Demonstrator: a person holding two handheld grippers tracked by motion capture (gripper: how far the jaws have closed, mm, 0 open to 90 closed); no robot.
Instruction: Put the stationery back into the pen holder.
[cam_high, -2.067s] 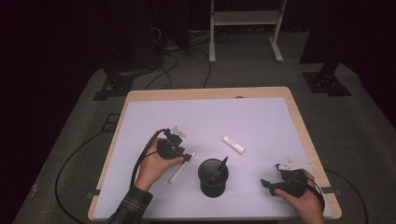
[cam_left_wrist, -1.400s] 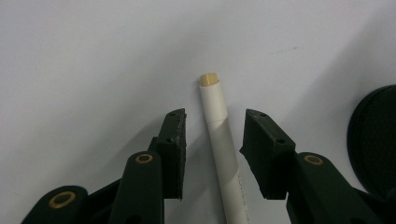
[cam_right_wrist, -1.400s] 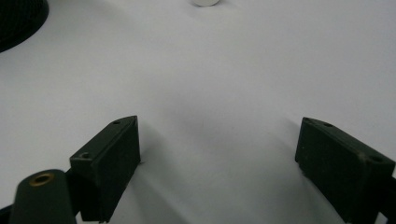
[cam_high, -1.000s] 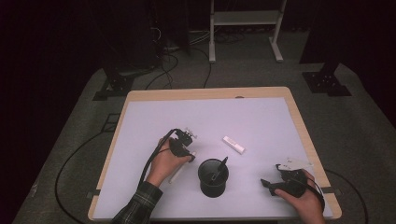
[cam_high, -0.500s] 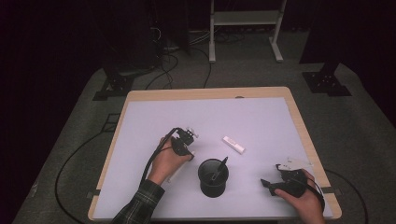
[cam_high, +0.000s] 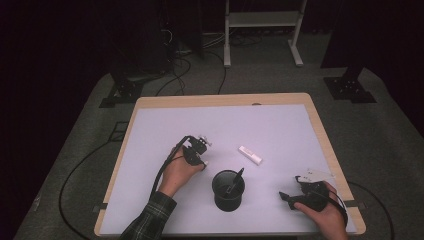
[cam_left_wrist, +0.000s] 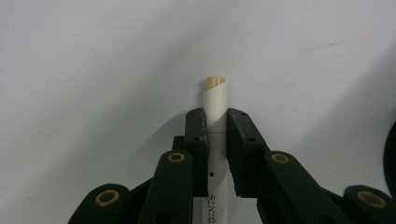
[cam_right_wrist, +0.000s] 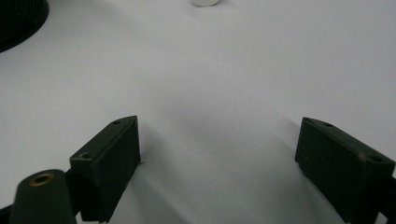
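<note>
White pen (cam_left_wrist: 216, 116) between left jaws

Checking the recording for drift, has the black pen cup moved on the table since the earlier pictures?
No. The black pen cup stands where it was, same gap to the table's near edge and to the white marker.

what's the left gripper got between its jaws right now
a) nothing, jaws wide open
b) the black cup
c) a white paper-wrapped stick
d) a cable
c: in the left gripper view the left gripper has its jaws pressed on a white paper-wrapped stick lying on the table.
</note>
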